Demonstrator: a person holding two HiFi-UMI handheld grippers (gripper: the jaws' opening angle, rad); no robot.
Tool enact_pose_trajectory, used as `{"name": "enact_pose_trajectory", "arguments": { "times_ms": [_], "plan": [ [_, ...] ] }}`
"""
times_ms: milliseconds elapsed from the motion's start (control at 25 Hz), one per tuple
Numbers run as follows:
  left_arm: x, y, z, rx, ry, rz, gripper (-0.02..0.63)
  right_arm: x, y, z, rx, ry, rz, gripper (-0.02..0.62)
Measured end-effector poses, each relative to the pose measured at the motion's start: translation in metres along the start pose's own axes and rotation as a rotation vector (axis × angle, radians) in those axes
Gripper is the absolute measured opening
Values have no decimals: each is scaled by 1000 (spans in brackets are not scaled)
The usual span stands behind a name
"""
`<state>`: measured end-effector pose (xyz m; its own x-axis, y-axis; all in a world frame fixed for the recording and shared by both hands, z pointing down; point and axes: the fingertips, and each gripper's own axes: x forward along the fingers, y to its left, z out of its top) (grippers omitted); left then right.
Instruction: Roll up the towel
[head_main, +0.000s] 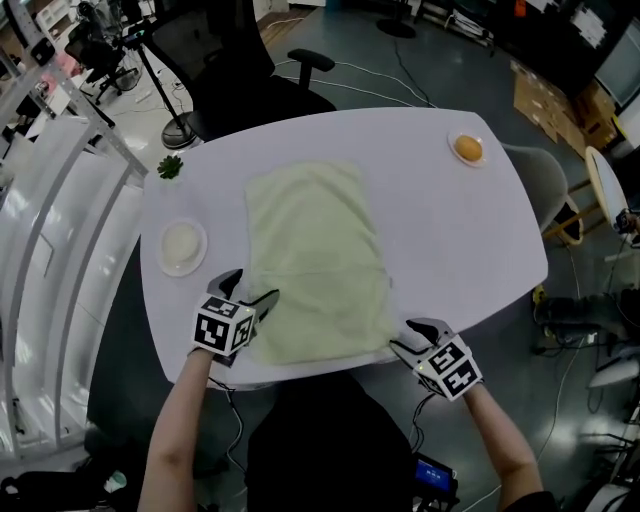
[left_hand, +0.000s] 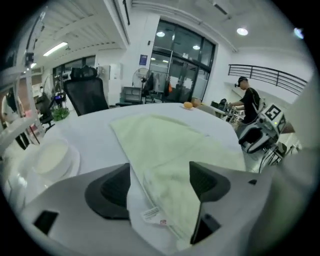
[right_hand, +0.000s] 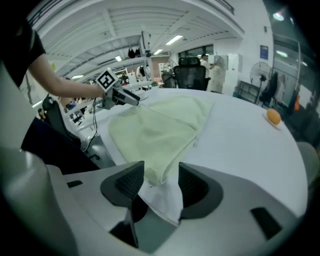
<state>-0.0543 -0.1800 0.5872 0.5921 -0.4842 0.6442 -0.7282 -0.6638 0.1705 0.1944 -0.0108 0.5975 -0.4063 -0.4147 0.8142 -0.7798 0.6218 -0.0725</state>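
A pale green towel (head_main: 315, 260) lies flat and unrolled on the white table (head_main: 450, 230), its long side running away from me. My left gripper (head_main: 253, 288) sits at the towel's near left corner. In the left gripper view (left_hand: 160, 180) its jaws stand wide apart, with the towel edge (left_hand: 170, 150) and a small label between them, not pinched. My right gripper (head_main: 408, 335) is at the near right corner. In the right gripper view (right_hand: 161, 182) the towel (right_hand: 160, 130) narrows to a tip between the pads, with bare table showing beside it.
A white bowl on a plate (head_main: 182, 245) stands left of the towel, close to my left gripper. An orange on a saucer (head_main: 467, 149) sits at the far right. A green sprig (head_main: 170, 166) lies at the far left edge. A black office chair (head_main: 240, 70) stands behind the table.
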Motion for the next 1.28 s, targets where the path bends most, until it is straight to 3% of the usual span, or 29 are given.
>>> {"name": "enact_pose_trajectory", "arguments": {
  "times_ms": [80, 280, 360, 440, 520, 600, 680, 760, 920, 1280],
  "plan": [
    [-27, -18, -1, 106, -8, -70, 377, -4, 7, 5, -150, -4, 16, 227],
    [-83, -110, -63, 633, 114, -371, 376, -1, 29, -8, -643, 108, 58, 204],
    [-84, -129, -94, 747, 179, -423, 376, 7, 31, -18, -792, 178, 66, 184],
    [-77, -133, -113, 803, 225, -404, 363, 15, 32, -24, -899, 225, 69, 166],
    [-66, -128, -117, 851, 229, -340, 217, 22, 31, -28, -965, 256, 68, 150],
    [-57, -120, -118, 875, 244, -296, 164, 28, 29, -32, -988, 281, 69, 132],
    [-53, -111, -125, 920, 291, -274, 155, 33, 27, -35, -988, 299, 67, 112],
    [-53, -104, -131, 994, 327, -246, 75, 34, 26, -37, -985, 308, 62, 67],
    [-54, -101, -139, 1027, 361, -220, 46, 32, 24, -40, -971, 306, 28, 35],
    [-85, -113, -126, 964, 349, -216, 32, 0, 35, -27, -946, 248, -65, 26]
  ]
}}
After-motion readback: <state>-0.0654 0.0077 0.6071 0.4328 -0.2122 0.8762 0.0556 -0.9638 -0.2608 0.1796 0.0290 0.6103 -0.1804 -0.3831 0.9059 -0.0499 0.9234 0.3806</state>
